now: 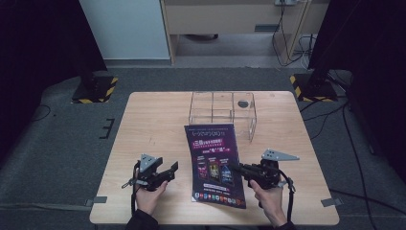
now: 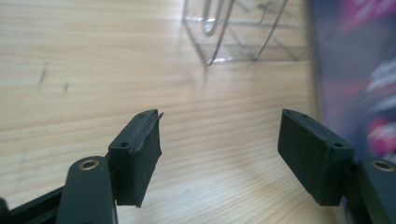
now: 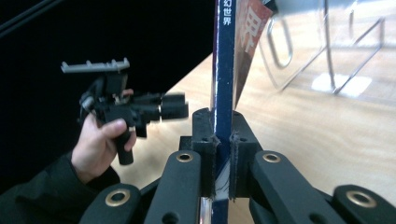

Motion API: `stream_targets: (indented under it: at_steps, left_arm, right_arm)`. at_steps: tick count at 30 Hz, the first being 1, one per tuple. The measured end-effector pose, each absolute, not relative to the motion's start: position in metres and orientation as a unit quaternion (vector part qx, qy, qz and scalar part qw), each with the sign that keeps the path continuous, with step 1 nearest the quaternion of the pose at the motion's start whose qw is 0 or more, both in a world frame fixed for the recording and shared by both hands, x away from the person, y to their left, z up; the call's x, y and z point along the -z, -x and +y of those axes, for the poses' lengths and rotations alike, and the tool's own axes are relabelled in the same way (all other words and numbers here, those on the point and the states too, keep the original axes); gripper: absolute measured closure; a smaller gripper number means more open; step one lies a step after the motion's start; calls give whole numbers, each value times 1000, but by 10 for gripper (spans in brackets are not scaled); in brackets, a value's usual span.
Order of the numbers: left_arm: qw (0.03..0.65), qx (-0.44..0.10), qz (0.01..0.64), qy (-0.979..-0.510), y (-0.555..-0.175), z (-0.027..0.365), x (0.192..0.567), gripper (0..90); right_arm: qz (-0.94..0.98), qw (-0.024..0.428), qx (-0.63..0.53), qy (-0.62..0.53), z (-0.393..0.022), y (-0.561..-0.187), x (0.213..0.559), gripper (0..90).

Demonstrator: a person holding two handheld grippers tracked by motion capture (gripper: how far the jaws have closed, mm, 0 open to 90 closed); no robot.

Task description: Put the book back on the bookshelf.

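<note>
At the left, the left gripper [image 1: 173, 168] is held level above the table [image 1: 143, 120], its fingers [image 2: 137, 151] spread with nothing between them. The magazine [image 1: 215, 163] lies mid-table, its edge clamped by the right gripper [image 1: 235, 167]. A clear wire rack [image 1: 222, 110] stands behind it.

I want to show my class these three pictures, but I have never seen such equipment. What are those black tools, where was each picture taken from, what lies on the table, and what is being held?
A person sits at a wooden table and holds a hand tool with two black jaws in each hand. The high view looks down from above. The other two pictures come from small cameras riding on the tools, looking along their jaws. On the table stands a clear plastic box with compartments. The right gripper is clamped on the edge of a purple magazine. The left gripper is open, holding nothing, over bare wood beside the magazine.
</note>
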State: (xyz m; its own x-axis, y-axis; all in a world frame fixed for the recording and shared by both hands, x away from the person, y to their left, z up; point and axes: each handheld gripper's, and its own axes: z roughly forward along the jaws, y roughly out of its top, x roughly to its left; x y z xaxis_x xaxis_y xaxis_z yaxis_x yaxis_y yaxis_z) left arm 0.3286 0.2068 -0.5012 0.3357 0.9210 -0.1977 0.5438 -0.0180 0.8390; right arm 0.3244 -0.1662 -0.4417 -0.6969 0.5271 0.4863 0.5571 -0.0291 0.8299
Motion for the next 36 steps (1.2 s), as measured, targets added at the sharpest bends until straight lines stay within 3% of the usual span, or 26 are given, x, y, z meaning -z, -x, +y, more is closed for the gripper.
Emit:
stream_targets:
  at_steps: [20,36]
  left_arm:
    - [353,-232,570,-705,-343,221,529,241]
    - [317,-247,578,-711,-347,221,534,221]
  right_arm:
    - [-670,-88,626,389,-190,-329,393,846]
    - [-638,-147,641,402,-213,-333,362,846]
